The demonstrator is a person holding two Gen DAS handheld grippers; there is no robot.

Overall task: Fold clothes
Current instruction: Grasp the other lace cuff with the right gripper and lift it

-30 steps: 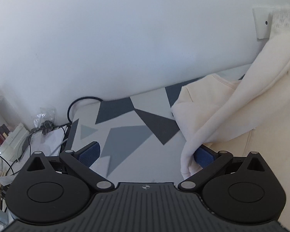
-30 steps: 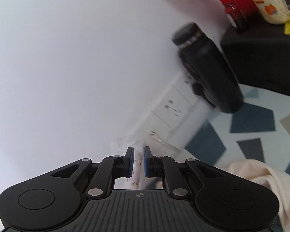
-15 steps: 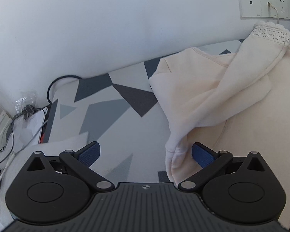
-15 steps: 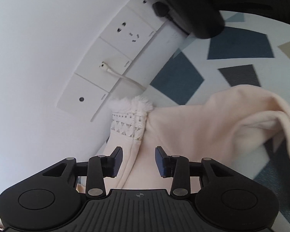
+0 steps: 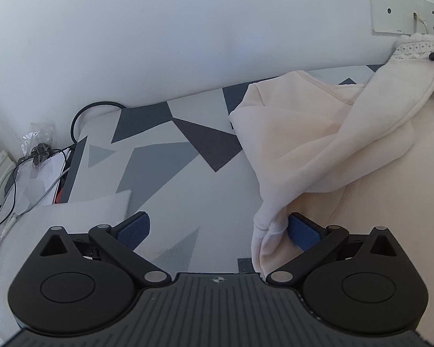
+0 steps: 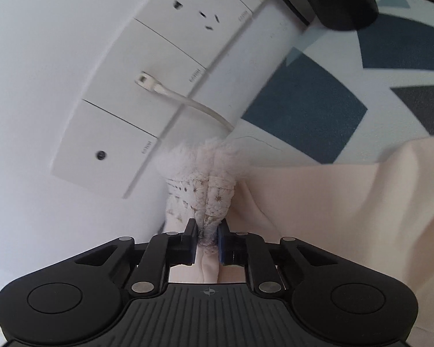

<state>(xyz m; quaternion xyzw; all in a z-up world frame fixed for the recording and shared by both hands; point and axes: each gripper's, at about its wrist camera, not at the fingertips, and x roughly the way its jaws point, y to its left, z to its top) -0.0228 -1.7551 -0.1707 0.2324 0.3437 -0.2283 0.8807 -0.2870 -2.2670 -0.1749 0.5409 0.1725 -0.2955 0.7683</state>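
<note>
R gripper (image 6: 207,238) fingers pinch lacy cuff (image 6: 201,190) of cream top (image 5: 318,144), near wall sockets (image 6: 147,86). L gripper (image 5: 217,231) fingers spread wide, hem fold touches one pad. Top lies on patterned table (image 5: 165,156).

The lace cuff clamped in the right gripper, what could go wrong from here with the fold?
1. The right gripper is shut on only the bunched lace cuff; pulling the sleeve across could snag or stretch the lace.
2. The cuff sits right by the white cable plugged into the wall panel, so a swing could catch it.
3. The left gripper is open, with fabric of the cream garment only against one pad, so the body may drag.
</note>
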